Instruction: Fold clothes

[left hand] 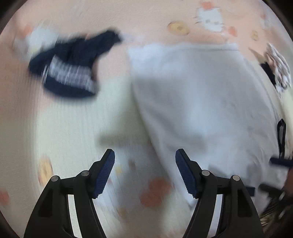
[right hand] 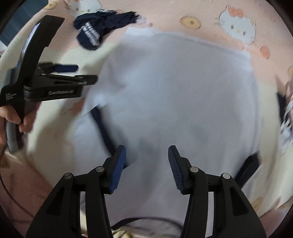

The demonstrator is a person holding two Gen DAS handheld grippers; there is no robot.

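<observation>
1. One white shirt with navy trim, spread flat mid-bedsheet, a pink-and-cream cartoon-cat print.
2. One navy striped garment crumpled beyond the shirt's far-left corner, apart from it; one patterned garment at the right edge, blurred.
3. Two grippers: right gripper over the shirt's near part, fingers wide, empty.
4. Left gripper at the shirt's left edge, fingers wide, empty; hand grips its handle.

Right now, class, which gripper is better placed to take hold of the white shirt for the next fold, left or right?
Probably the right gripper: its open jaws hang directly over the white shirt. The left gripper, also open, sits over the shirt's edge and the printed blanket beside it.
</observation>
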